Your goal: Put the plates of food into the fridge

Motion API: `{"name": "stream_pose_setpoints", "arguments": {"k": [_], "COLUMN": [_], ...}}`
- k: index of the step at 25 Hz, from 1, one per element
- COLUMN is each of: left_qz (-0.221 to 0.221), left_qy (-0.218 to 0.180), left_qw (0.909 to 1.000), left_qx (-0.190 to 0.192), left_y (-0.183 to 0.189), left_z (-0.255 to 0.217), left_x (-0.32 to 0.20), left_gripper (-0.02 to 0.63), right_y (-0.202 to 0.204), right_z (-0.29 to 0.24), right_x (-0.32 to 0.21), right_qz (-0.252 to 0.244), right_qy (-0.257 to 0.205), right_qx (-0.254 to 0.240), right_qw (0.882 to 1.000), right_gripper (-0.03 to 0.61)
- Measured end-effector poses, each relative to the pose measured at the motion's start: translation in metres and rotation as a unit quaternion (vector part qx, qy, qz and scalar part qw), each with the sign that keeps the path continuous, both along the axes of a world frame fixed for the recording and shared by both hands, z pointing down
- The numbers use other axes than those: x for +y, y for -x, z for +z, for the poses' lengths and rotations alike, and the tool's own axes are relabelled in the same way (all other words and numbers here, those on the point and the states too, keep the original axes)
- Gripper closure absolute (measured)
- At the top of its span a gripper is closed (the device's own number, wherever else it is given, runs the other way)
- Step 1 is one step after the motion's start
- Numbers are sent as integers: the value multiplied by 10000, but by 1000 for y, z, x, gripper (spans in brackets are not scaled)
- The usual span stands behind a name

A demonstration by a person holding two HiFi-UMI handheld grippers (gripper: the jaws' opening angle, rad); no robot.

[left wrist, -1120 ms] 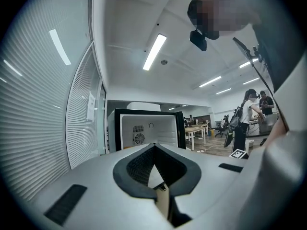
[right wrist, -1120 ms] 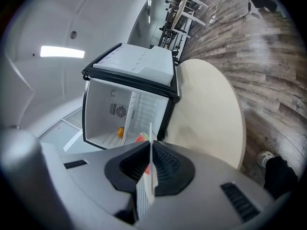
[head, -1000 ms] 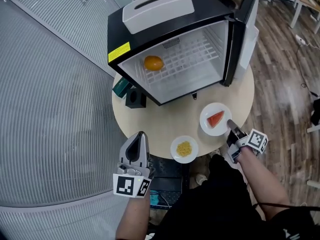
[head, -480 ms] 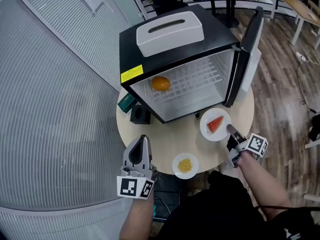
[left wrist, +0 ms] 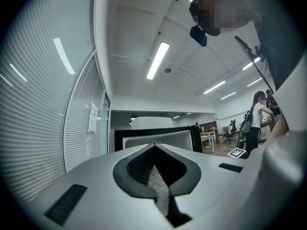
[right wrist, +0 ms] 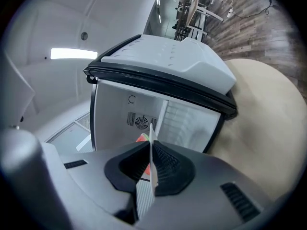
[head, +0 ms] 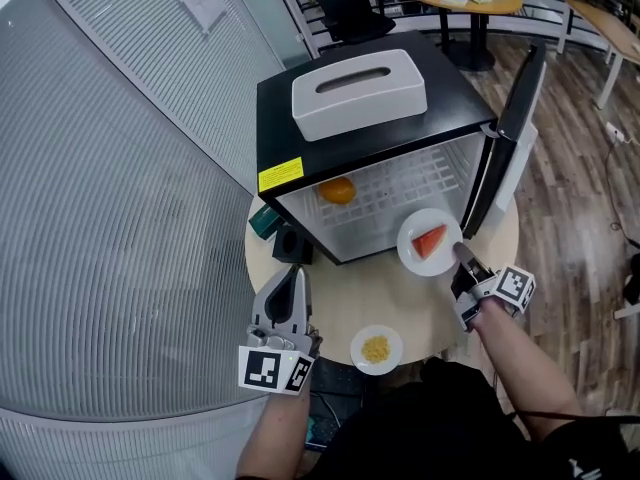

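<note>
Underneath everything, wood floor (head: 570, 198); on it a round pale table (head: 335, 288). On the table, a black fridge (head: 300, 118), its door (head: 520, 108) swung wide to the right, white wire shelf bare but for an orange (head: 338, 190) at the back left. On the fridge top, a white box (head: 358, 93) with a slot in its lid.

Low at the left, off the table edge, the left gripper (head: 285, 293): pointing level towards the fridge, jaws pressed together with nothing between them, pads meeting in the left gripper view (left wrist: 156, 176).

At the right, the right gripper (head: 463, 256): clamped on the near rim of the watermelon plate (head: 430, 241), the thin white rim edge-on between the pads in the right gripper view (right wrist: 152, 147). Held just in front of the fridge opening, at its lower right corner, not yet inside. On it, one red watermelon slice (head: 432, 240).

Near the table's front edge, well apart from both grippers, the small plate of yellow food (head: 376, 349).

Beside the fridge's left front corner, a black cube-shaped holder (head: 290, 243) and a green box (head: 263, 220).
</note>
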State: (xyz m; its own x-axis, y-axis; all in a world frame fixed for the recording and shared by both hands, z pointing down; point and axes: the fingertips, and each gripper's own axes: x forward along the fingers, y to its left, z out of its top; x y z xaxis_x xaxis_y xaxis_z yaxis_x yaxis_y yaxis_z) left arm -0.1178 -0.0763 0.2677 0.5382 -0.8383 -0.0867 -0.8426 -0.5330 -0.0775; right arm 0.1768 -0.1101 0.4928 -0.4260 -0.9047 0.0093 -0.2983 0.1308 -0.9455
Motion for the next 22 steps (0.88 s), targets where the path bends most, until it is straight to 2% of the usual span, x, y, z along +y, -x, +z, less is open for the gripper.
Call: {"name": "stream_pose_setpoints", "arguments": {"k": [6, 14, 22], "left_qz": [38, 23, -6], "left_qy": [-49, -2, 88], "left_qw": [10000, 9999, 9998], "left_qx": [-54, -167, -190], "left_y": [-9, -15, -20], "left_z": [-10, -11, -4], "left_x": [-17, -33, -52], "left_gripper": [607, 608, 607], "right_y": [7, 2, -1], "right_z": [-12, -9, -12], "right_x": [-29, -60, -86], "right_qz": [-91, 106, 238], "right_qy": [-80, 107, 83], "right_qx": [-122, -374, -387], "right_qw": [9999, 9992, 9989], "right_gripper": [558, 558, 558]}}
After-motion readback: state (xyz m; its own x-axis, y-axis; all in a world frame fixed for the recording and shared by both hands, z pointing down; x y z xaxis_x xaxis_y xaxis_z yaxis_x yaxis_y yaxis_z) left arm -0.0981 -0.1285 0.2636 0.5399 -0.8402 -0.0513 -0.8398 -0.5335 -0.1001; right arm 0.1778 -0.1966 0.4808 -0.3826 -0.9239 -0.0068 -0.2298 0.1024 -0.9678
